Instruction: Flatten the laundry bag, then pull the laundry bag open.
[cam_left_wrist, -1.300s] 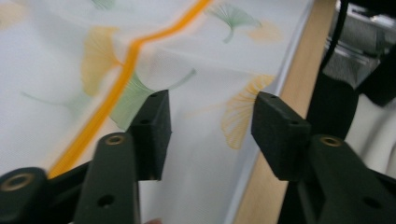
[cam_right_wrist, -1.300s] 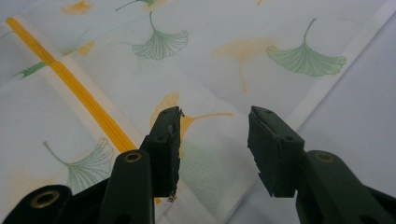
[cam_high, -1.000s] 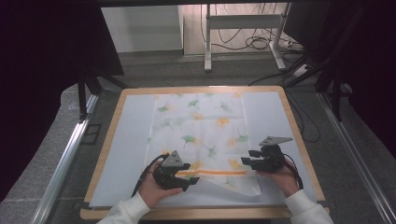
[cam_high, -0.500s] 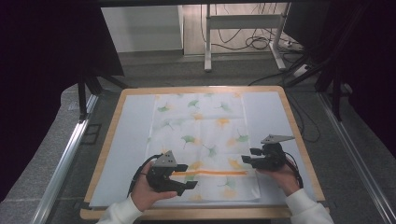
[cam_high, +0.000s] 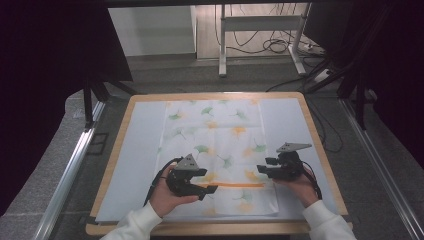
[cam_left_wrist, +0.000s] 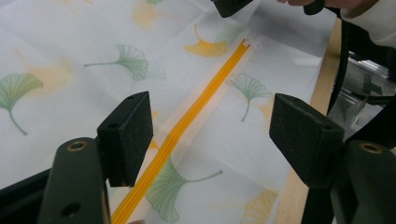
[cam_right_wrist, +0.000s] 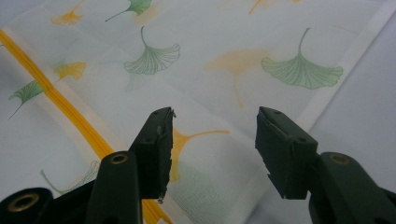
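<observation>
A white cloth (cam_high: 215, 130) printed with green and orange ginkgo leaves lies flat on the table. An orange zipper strip (cam_high: 235, 185) runs across it near the front edge. My left gripper (cam_high: 211, 189) hovers over the strip's left end. In the left gripper view the left gripper (cam_left_wrist: 212, 121) is open, its jaws have just been opening, and the strip (cam_left_wrist: 205, 93) runs beneath them untouched. My right gripper (cam_high: 262, 169) stands open over the cloth past the strip's right end. Its jaws (cam_right_wrist: 212, 126) have just closed a little, with nothing between them.
The cloth rests on a pale mat (cam_high: 135, 150) on a wood-edged board (cam_high: 320, 150). A table leg frame and cables (cam_high: 280, 45) lie on the floor beyond. Metal rails run along both sides of the board.
The cloth's front part by the left gripper looked bunched a second ago and now lies flat. The left gripper has lifted slightly with wider jaws. The right hand has stayed in place.
</observation>
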